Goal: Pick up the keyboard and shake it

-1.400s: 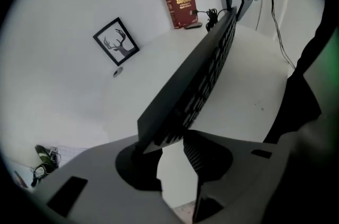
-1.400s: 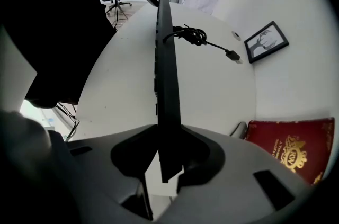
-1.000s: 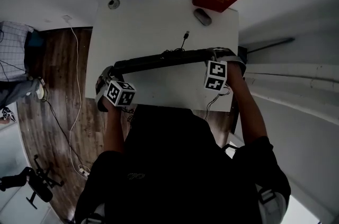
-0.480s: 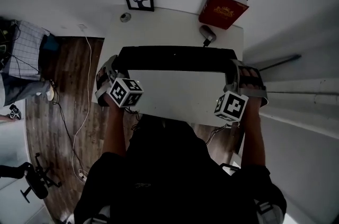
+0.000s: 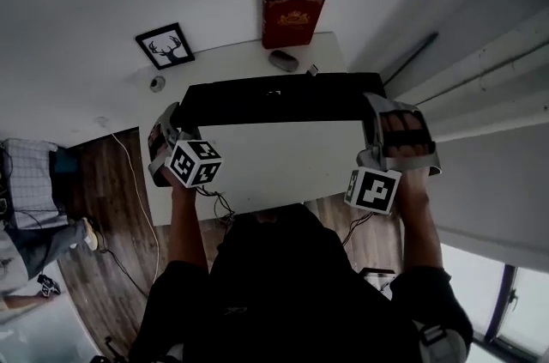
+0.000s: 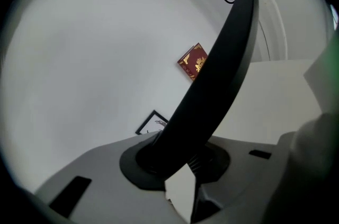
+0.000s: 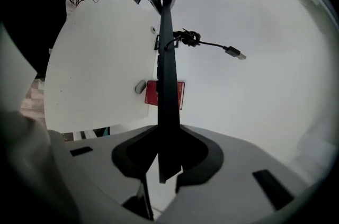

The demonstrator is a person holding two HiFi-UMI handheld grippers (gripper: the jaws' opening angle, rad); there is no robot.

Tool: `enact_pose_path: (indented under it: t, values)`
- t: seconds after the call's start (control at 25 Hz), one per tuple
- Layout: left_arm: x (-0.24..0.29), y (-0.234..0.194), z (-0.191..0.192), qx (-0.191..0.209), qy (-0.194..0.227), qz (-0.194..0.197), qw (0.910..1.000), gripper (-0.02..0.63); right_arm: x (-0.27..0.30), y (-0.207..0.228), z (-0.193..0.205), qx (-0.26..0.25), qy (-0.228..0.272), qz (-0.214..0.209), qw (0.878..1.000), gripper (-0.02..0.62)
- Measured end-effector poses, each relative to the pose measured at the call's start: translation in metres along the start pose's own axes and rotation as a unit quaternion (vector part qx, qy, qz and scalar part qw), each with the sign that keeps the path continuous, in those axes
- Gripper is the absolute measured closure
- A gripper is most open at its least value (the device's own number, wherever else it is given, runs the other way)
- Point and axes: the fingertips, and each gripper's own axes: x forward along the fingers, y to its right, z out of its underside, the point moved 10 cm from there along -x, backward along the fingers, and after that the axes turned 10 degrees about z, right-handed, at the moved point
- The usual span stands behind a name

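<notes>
Keyboard (image 5: 279,98) held level over desk (image 5: 283,160), left tongs (image 5: 177,116) and right tongs (image 5: 376,107) pinching its ends, forearms (image 5: 183,224) outstretched.

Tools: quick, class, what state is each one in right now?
Left tool: closed on one end of the long black keyboard.
Right tool: closed on the keyboard's other end.
</notes>
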Motion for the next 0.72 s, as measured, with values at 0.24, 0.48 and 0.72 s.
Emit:
enact_pose_path:
  t: [0.24, 0.48, 0.72]
  values:
    - [0.023, -0.044, -0.024, 0.018, 0.082, 0.035, 0.9959, 0.52, -0.062, 0.033, -0.025, 0.0, -0.013, 0.034, 0.999, 0.492]
    - [0.036, -0.054, -0.084, 0.077, 0.189, 0.084, 0.9754, 0.523, -0.12, 0.064, -0.038, 0.001, -0.107, 0.054, 0.993, 0.494]
    - [0.031, -0.045, -0.127, 0.116, 0.253, 0.125, 0.9525, 0.525, -0.167, 0.074, -0.052, -0.004, -0.157, 0.064, 0.986, 0.494]
